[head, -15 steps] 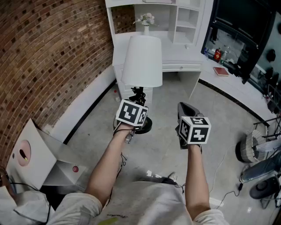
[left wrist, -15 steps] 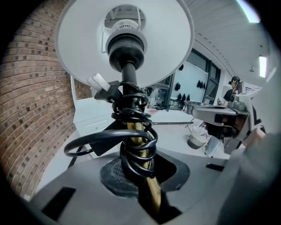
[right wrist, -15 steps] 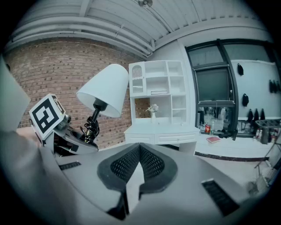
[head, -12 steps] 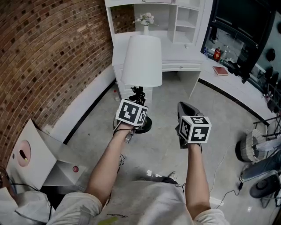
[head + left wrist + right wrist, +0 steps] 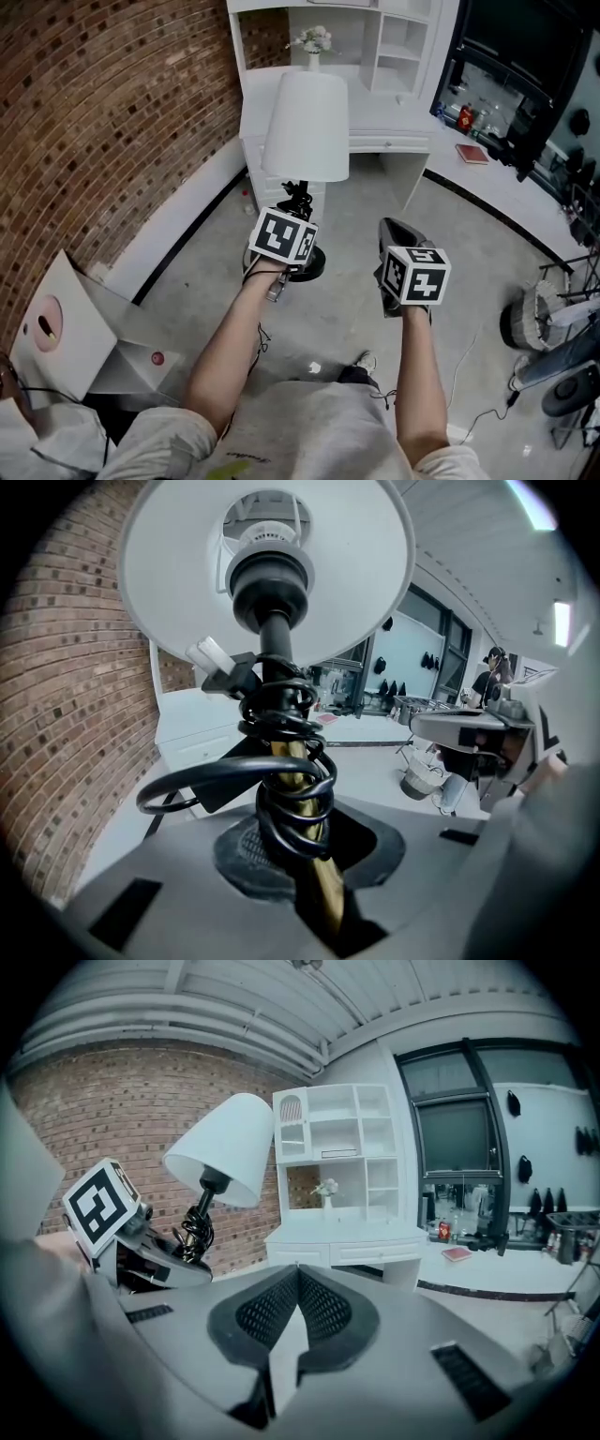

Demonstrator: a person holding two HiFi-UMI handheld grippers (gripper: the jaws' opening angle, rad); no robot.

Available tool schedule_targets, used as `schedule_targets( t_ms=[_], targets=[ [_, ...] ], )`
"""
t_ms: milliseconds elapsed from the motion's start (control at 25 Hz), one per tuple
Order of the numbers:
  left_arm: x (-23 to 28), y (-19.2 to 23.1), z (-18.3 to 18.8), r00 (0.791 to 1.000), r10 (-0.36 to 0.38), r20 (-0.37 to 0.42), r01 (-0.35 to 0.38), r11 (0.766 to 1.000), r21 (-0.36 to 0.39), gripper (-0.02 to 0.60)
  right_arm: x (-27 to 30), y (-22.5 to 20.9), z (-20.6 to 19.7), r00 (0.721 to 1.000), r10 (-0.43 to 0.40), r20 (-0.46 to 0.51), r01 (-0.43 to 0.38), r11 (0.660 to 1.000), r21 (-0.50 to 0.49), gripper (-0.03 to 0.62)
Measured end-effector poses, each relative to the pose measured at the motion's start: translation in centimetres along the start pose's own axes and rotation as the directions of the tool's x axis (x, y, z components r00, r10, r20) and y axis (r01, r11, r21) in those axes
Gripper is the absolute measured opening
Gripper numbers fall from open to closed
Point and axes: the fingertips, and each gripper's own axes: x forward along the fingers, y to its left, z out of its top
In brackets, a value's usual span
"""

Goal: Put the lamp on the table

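Over grey floor (image 5: 347, 314), left tongs (image 5: 315, 892) seemingly clamp lamp (image 5: 307, 127).

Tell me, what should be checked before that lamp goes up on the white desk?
1. Grip: left tongs clamped on the brass stem of the lamp: ok.
2. Cord wound round the stem: ok.
3. Lamp upright: not ok, it leans in the right gripper view.
4. Bare spot on the desk: ok, to the right of the lamp.
5. Right tongs free to help: ok, shut and empty.
6. Base clear of the floor: cannot tell.
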Motion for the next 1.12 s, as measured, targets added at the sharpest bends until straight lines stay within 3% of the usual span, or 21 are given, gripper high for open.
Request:
schedule_targets(
  t_ms=[440, 1120],
  targets=[
    [4.7, 0.0, 2.4, 0.998, 0.048, -0.027, -0.049, 0.999, -0.015, 0.075, 4.1, -4.5, 0.3, 0.999, 0.042, -0.019, -0.042, 0.999, -0.013, 0.005],
    [15.7, -5.0, 12.0, 0.996, 0.078, -0.041, -0.082, 0.993, -0.087, 0.075, 9.6, -18.8, 4.4, 0.993, 0.117, -0.02, -0.117, 0.993, -0.003, 0.005]
  ],
)
